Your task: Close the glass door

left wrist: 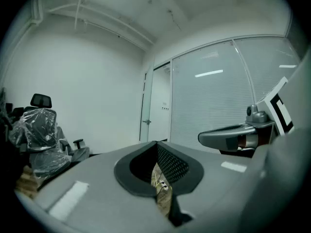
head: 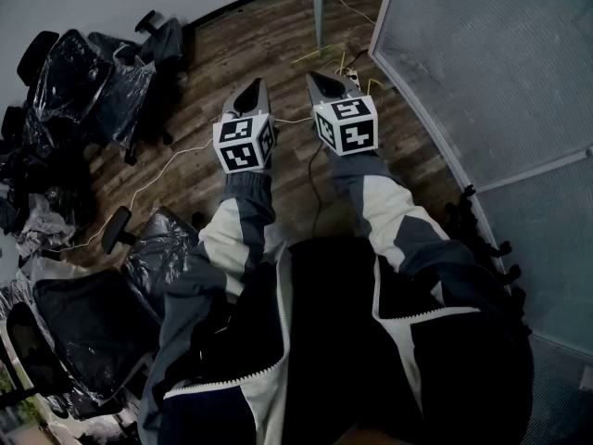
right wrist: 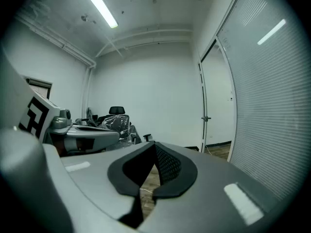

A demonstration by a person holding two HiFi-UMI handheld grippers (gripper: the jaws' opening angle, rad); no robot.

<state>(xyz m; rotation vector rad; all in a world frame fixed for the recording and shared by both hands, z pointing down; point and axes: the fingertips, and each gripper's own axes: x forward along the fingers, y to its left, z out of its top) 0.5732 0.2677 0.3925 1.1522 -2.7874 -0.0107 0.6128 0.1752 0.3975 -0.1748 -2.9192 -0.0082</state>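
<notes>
Head view: wood floor point(head: 232, 54), wrapped chairs point(head: 93, 72) at left, frosted glass wall point(head: 482, 63) at right. Ahead, glass door point(head: 318, 7) ajar, well apart from left hand-held gripper point(head: 250, 93) and right hand-held gripper point(head: 322, 83), both clenched, empty

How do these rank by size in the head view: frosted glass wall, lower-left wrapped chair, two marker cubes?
1. Frosted glass wall
2. Wrapped chair
3. Left marker cube and right marker cube: alike.

Nothing here reads as a word, number or brand. Only black-and-white square marker patterns show, on the left cube point(head: 246, 144) at eleven o'clock and the right cube point(head: 346, 125) at one.
</notes>
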